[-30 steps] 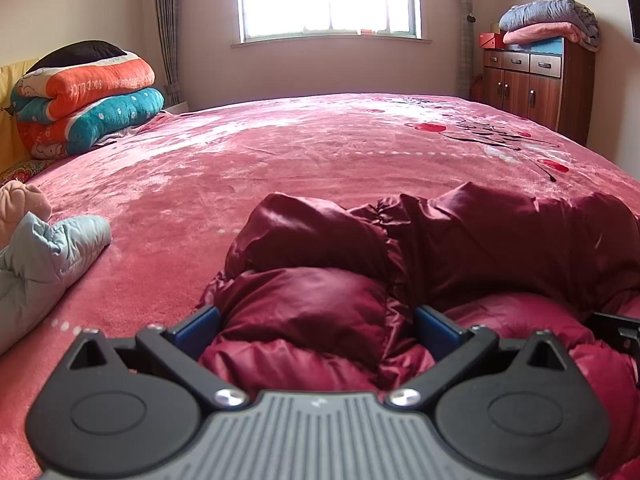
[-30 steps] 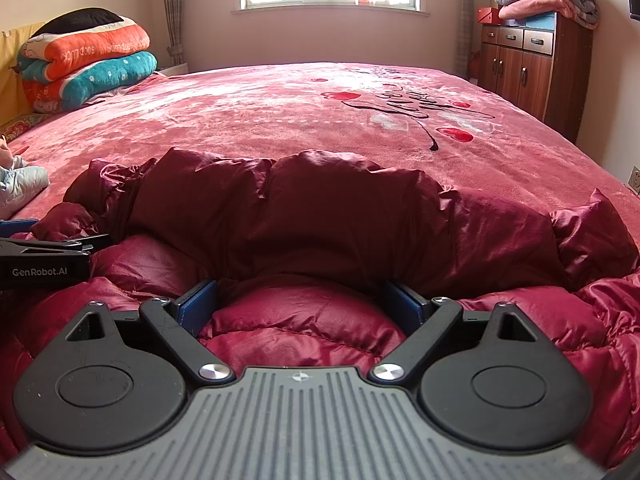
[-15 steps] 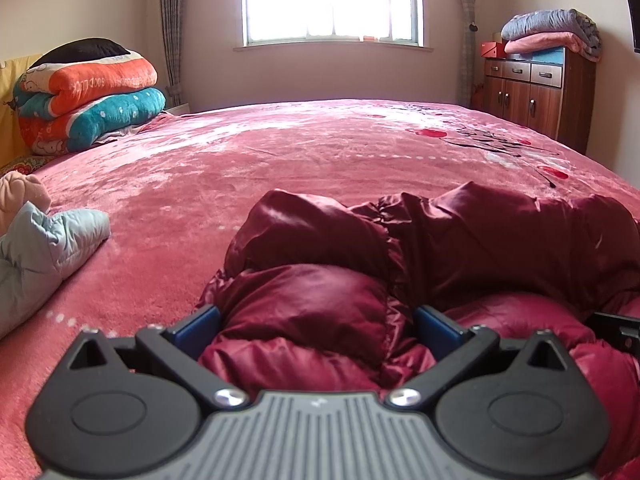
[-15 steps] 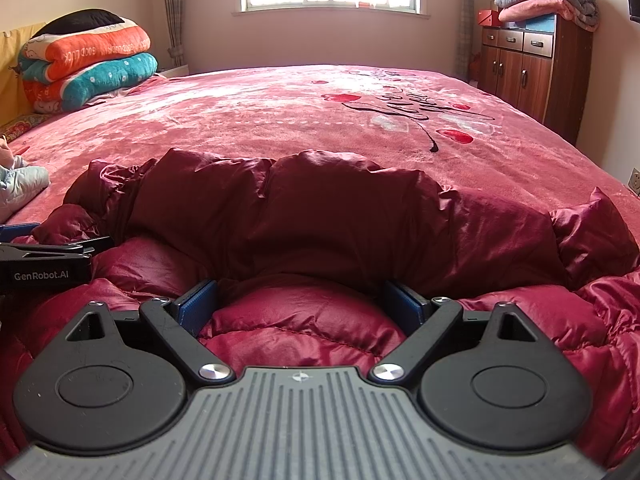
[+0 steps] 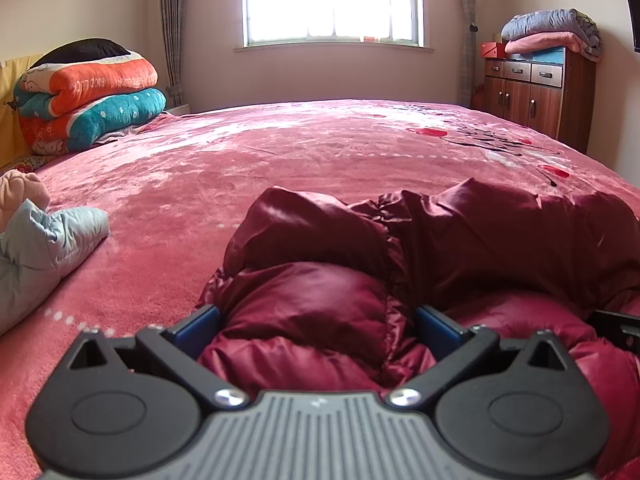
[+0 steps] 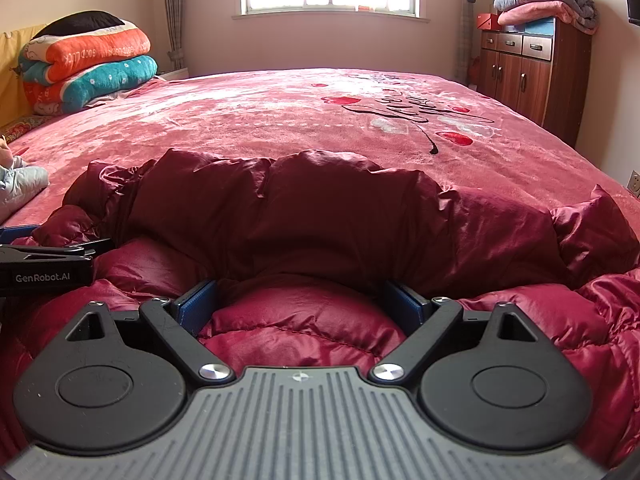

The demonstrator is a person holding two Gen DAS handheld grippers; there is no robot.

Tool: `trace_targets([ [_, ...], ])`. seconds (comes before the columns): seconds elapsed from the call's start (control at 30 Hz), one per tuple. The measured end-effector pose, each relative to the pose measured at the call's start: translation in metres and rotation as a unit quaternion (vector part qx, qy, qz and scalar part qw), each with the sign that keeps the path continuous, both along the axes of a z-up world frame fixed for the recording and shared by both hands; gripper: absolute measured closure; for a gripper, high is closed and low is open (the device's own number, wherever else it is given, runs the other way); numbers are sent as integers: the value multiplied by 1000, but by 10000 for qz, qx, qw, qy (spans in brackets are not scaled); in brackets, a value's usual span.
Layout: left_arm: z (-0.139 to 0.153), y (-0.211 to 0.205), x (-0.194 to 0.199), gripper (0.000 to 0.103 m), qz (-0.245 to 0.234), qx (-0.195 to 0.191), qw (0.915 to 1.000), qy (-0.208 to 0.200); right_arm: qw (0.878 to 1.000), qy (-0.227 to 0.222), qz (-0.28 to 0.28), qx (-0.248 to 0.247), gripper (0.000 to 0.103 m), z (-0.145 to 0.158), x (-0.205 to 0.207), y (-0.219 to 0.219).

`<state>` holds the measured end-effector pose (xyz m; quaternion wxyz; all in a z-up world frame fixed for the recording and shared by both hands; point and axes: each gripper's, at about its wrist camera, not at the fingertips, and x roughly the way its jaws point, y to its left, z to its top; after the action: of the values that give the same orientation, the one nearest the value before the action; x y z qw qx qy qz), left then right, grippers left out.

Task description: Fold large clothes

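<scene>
A dark red puffy down jacket (image 5: 460,240) lies bunched on the pink bed blanket (image 5: 280,160). My left gripper (image 5: 316,320) is open, its blue pads wide apart with a padded fold of the jacket bulging between them. In the right wrist view the jacket (image 6: 320,208) spreads across the front, its far part folded over. My right gripper (image 6: 300,298) is open too, pads wide apart around a padded fold. The left gripper's finger (image 6: 48,256) shows at the left edge of the right wrist view.
A light blue-grey padded garment (image 5: 40,240) and a peach one (image 5: 20,192) lie at the left. Folded orange and teal blankets (image 5: 88,92) are stacked at the far left. A wooden cabinet (image 5: 540,96) with folded blankets stands at the far right, under a bright window.
Both cameras have tilted or dropped slightly, so the room sits a little higher in view. The jacket and the open jaws look unchanged.
</scene>
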<state>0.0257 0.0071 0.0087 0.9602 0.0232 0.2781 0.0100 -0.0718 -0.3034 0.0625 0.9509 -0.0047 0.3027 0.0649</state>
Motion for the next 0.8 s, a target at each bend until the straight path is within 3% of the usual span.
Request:
trace_targets([
  [0.43, 18, -4, -18, 1, 65, 86, 9999, 22, 9999, 3, 112, 109, 0, 14, -17, -13],
  [0.8, 57, -2, -105, 1, -160, -38, 9998, -63, 9987, -430, -248, 100, 0, 38, -88, -47],
])
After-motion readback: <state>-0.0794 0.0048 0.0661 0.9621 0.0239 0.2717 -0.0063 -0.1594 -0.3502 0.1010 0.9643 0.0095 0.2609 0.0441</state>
